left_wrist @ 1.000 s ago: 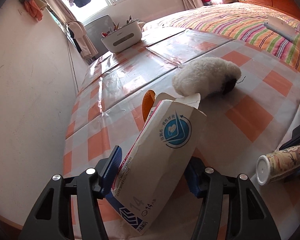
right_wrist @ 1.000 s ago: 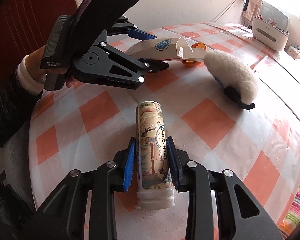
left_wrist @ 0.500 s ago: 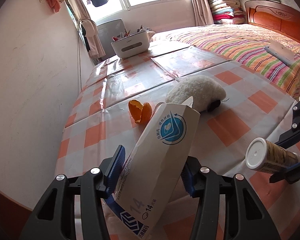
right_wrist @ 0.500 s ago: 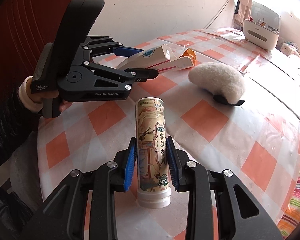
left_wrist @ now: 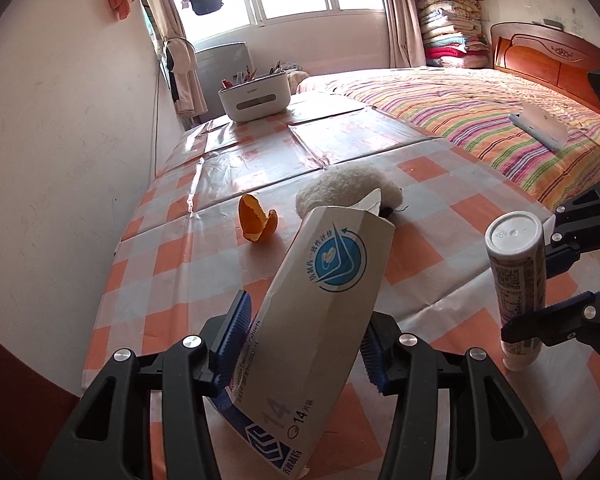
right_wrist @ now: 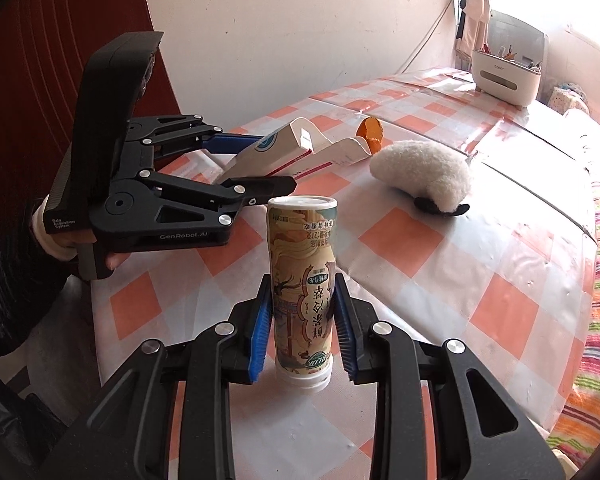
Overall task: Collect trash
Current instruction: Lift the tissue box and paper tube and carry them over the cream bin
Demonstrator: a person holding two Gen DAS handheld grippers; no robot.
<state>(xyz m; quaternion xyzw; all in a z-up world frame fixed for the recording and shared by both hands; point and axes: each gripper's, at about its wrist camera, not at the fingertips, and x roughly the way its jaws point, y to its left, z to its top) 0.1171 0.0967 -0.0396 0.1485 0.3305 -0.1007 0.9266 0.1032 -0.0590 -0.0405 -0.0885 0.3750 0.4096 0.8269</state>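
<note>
Left wrist view: left gripper (left_wrist: 304, 344) clamped on the medicine box (left_wrist: 320, 320), jaws closing a bit more, box tilted up off the checked tablecloth (left_wrist: 172, 280). Could crush or twist out, since cardboard that thin gives way. Orange peel (left_wrist: 258, 220) further back, beside the fluffy slipper (left_wrist: 348, 192), not yet picked up.

Right wrist view: right gripper (right_wrist: 302, 328) squeezed tight on the drink bottle (right_wrist: 302, 280), gripped low near the cap end. Top-heavy, so might swing or slip. Left gripper (right_wrist: 236, 168) close by on the left, easy to bump.
</note>
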